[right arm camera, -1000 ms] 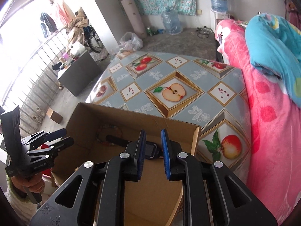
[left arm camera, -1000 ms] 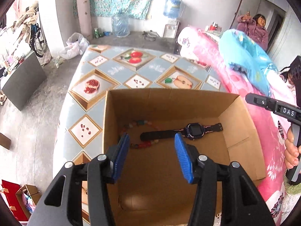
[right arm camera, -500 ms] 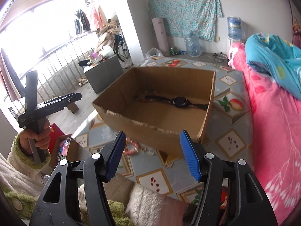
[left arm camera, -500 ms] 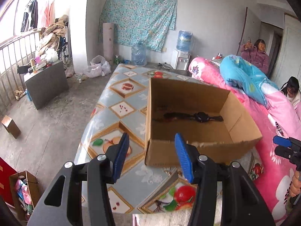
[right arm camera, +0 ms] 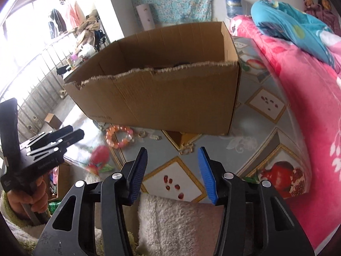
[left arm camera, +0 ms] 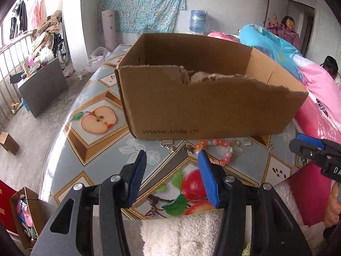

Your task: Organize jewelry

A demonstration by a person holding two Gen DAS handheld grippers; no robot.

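Both grippers have pulled back out of the brown cardboard box (left arm camera: 204,98) and sunk low before it. Left gripper (left arm camera: 172,177) stands half open, empty; right gripper (right arm camera: 172,172) is closing on nothing. A pink-and-orange beaded bracelet (left arm camera: 221,149) lies on the fruit-patterned surface (left arm camera: 98,153) beside the box: light, limp, slippery; best pinched across one strand.

- One cardboard box (left arm camera: 204,98), torn along its near rim, at centre frame.
- One pink-and-orange bead bracelet (left arm camera: 215,149) on the cloth just below the box, centre of the left wrist view.
- Several small metal trinkets (right arm camera: 187,147) scattered below the box; too small to count.
- Two grippers: the left gripper (left arm camera: 172,177) at lower centre, the right gripper (right arm camera: 172,170) likewise in its own view.
- Two water jugs (left arm camera: 198,21) at upper centre.
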